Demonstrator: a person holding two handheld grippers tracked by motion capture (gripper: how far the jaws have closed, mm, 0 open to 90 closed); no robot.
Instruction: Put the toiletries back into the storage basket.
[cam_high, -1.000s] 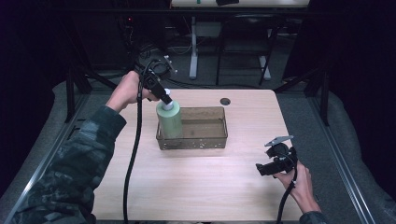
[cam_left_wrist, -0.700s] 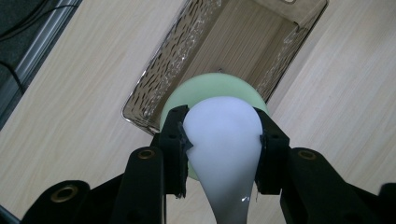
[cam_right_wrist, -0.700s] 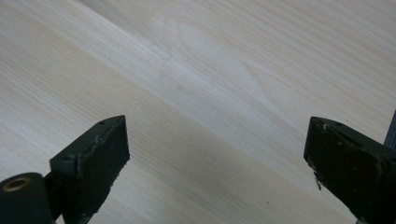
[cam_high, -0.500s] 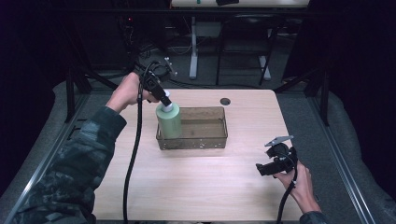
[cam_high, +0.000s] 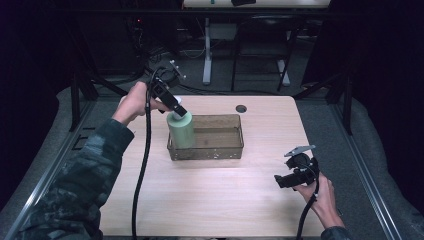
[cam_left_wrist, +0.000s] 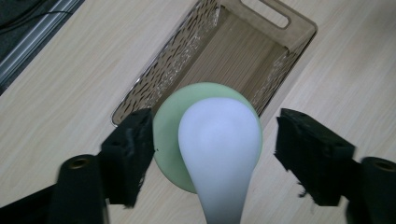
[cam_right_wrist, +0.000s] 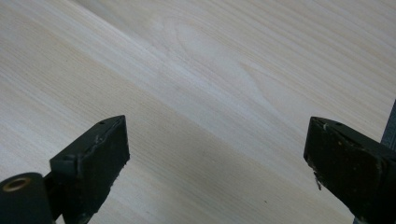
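Bottle (cam_high: 180, 131) stands upright in the left end of the basket (cam_high: 220, 149); our left hand-held gripper (cam_left_wrist: 212, 154) has just been opening, jaws clear either side. Right hand-held gripper (cam_high: 280, 181) idle, jaws apart over the table (cam_high: 210, 200). Only withdrawal left, we reckon.

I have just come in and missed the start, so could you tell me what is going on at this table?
A person works with a gripper in each hand. The left gripper has just opened its jaws around the white top of a green bottle, which stands upright in the left end of a clear brown basket. The pads no longer press on it. The right gripper waits open over the bare table.
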